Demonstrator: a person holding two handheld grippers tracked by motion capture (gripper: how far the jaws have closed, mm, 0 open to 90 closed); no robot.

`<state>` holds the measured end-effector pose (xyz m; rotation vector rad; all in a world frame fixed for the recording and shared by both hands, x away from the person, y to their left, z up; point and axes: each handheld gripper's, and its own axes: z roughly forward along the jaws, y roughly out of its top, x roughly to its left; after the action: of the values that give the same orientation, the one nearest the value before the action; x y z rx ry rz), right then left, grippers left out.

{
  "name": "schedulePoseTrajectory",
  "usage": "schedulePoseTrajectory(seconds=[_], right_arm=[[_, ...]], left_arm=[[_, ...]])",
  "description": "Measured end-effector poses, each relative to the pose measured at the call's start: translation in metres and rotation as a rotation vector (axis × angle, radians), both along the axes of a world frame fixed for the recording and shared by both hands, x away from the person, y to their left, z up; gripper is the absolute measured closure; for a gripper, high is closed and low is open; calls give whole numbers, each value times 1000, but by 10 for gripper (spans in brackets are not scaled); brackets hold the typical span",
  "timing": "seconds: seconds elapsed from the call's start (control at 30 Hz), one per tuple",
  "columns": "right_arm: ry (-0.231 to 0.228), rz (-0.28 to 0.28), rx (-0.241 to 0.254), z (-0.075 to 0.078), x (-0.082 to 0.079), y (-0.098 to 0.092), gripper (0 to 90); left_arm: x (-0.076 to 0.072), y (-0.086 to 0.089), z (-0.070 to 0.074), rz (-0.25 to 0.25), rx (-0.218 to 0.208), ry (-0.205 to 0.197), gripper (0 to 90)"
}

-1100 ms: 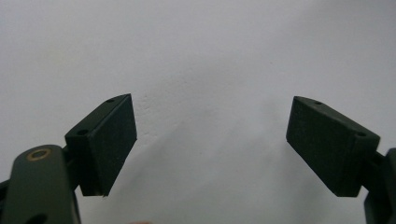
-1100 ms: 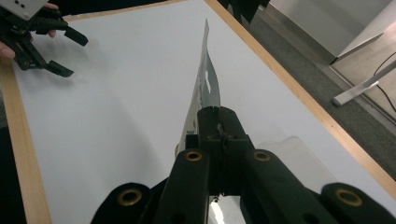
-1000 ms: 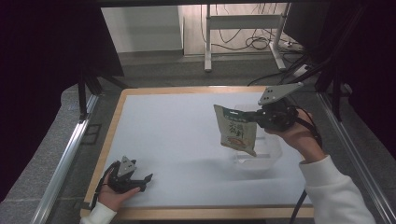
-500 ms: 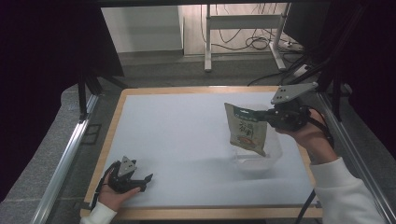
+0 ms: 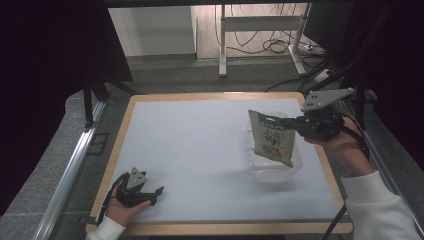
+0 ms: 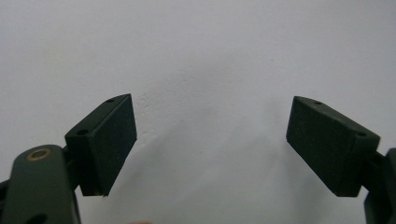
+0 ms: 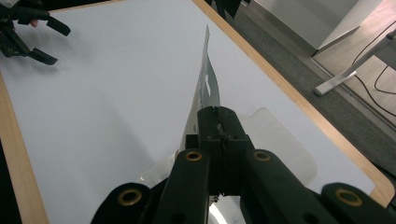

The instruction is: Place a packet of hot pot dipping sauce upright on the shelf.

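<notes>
High view: fixed overhead, looks forward and down over white table [image 5: 200,150], far off. Left gripper view: close above bare tabletop, looking along own jaws. Right gripper view: low, looks across table toward left gripper [image 7: 28,32]; shares snack pouch [image 7: 208,88] with high view.
</notes>
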<state>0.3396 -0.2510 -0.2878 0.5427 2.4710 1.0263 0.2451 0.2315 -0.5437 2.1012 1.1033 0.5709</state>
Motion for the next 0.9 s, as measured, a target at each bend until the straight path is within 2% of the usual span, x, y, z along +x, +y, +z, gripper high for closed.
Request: schedulePoseTrajectory(seconds=[0.4,0.73,0.9], right_arm=[[19,25,-7,-7,5,-2,899],[48,26,4,-21,16,-7,899],[71,18,9,-35,21,-11,898]], left_arm=[[0,-1,0,-1,2,3,161],[0,0,-1,2,2,0,160],[0,0,0,1,6,0,161]])
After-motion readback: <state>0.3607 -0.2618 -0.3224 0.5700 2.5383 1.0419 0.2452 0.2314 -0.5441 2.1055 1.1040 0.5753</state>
